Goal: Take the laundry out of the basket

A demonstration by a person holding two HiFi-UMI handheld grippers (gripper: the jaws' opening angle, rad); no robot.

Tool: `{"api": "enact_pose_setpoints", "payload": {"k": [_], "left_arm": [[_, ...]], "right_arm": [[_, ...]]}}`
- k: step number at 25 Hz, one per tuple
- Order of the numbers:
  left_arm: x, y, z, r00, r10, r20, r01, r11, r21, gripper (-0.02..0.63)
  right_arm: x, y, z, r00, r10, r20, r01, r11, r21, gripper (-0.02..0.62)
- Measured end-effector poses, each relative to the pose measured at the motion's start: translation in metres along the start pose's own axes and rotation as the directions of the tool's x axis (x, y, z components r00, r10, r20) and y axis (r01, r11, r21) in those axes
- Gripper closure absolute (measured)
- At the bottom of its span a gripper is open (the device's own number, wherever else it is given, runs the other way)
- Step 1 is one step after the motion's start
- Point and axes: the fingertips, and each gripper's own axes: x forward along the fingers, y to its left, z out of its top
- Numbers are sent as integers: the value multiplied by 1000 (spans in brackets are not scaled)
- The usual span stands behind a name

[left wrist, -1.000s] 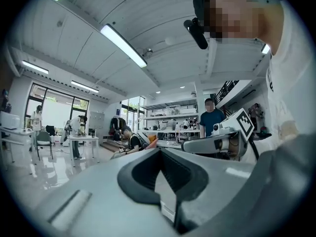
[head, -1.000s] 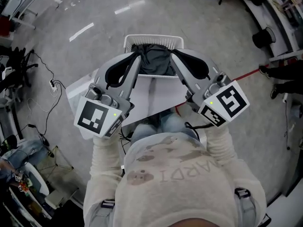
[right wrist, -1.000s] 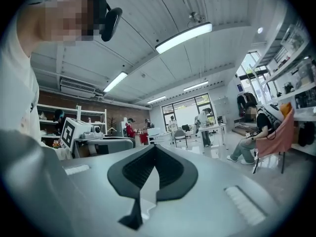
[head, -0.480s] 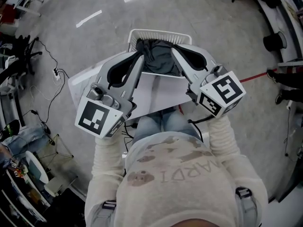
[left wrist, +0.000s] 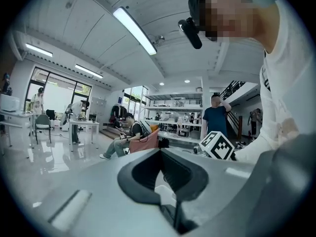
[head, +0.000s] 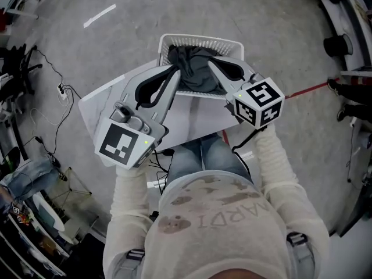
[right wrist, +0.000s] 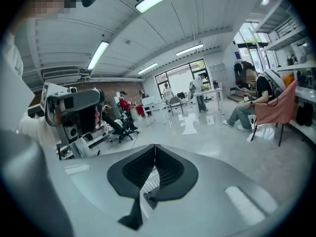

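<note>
1. Laundry [head: 195, 68]: a dark grey, soft, creased heap inside the basket [head: 197, 38]. In the head view it sits between the two sets of gripper tips and beyond them. It is bunched up, with no clear end or direction. It spreads side to side across the basket, but the true long axis cannot be told, since its near part is hidden by the grippers and the table top [head: 192, 116].
2. Basket: white plastic, rectangular, with rounded corners and lattice walls. Its long side runs crosswise to both grippers. It stands on the floor [head: 261, 16] past the far edge of the table top.
3. Table top: flat, white and smooth, under the gripper bodies.
4. Floor: grey and glossy, with light streaks.
5. Left gripper [head: 174, 70]: pale grey fingers with dark pads bow out into a loop. In its own view [left wrist: 160, 150] the tips meet and nothing is pinched between them. It points away from the person, angled inward toward the right gripper.
6. Right gripper [head: 210, 63]: same build, angled inward toward the left one. In its own view [right wrist: 155, 146] the tips are closed to a hairline seam and hold nothing. White basket lattice [right wrist: 152, 179] and a dark patch show through the loop behind the tips.
7. The two sets of tips are near each other and apart, both over the basket.
</note>
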Motion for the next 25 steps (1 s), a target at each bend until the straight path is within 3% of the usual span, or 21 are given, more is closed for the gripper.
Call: {"api": "enact_pose_setpoints", "payload": {"k": [12,25], "left_arm": [[27,68,-82,995,-93,-45,91,994,-55,606],[50,85,-176,982,-172,-82,163,981,-109,606]], "right_arm": [[104,-41,-99,971,-6,-238,0,1000,-25,557],[164,-60,-224,875,35,-483,-97,990,-105,460]]}}
